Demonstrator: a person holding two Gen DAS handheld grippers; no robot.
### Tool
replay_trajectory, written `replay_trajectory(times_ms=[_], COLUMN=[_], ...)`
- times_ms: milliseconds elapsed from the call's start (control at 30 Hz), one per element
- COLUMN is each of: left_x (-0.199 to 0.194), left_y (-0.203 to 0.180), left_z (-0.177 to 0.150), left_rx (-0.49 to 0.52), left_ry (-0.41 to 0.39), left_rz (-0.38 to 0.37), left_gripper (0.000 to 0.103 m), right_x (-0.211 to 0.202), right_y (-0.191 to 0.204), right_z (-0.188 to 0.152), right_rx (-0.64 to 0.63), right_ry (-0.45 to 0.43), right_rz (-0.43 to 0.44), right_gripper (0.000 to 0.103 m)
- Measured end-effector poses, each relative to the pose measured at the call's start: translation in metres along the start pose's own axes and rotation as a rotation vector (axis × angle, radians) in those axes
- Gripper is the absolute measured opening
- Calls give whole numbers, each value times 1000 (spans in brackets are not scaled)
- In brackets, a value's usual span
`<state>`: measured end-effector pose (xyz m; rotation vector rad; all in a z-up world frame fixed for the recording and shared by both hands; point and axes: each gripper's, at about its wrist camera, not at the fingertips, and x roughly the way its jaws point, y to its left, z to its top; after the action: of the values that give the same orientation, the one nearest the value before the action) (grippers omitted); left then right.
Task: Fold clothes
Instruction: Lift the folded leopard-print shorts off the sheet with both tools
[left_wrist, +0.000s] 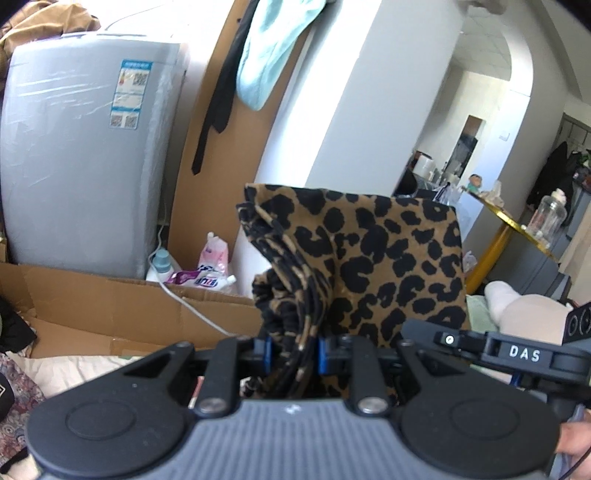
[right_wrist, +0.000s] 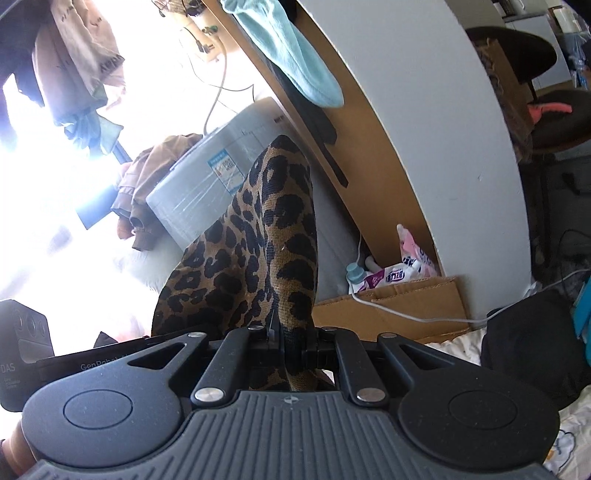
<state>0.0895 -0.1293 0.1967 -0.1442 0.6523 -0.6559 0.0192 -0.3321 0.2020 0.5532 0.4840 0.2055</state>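
Leopard-print garment (left_wrist: 388, 258) held up in front of the washing machine (left_wrist: 85, 147), left gripper (left_wrist: 293, 349) & right gripper (right_wrist: 291, 345) both clamped on bunched fabric. Soft, light, floppy; best pinched at edges/corners.

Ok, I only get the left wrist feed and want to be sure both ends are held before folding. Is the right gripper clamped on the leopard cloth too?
Observer: Yes. The right gripper is shut on the leopard-print garment, which rises in a narrow bunch from between its fingers.
Operator: Anything behind that side I can't see?
Observer: A brown garment lies heaped on top of the washing machine, against a very bright window.
Operator: And to its right?
Observer: A black bag sits on the bedding, with a white cable running to it across the cardboard.
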Motion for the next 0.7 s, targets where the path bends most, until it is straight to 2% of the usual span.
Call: replay_trajectory(times_ms=[433,700], left_x=[8,59], left_y=[-44,-48], left_z=[-10,-25], left_rx=[15,7], left_ry=[-16,0], left_rz=[-27,-58], left_gripper=[23,23], right_x=[-55,-47], right_y=[-21,-61], right_z=[7,8], right_rx=[-42,-45], right_ry=[-42,-72], right_rz=[-36,-108], right_gripper=[6,6])
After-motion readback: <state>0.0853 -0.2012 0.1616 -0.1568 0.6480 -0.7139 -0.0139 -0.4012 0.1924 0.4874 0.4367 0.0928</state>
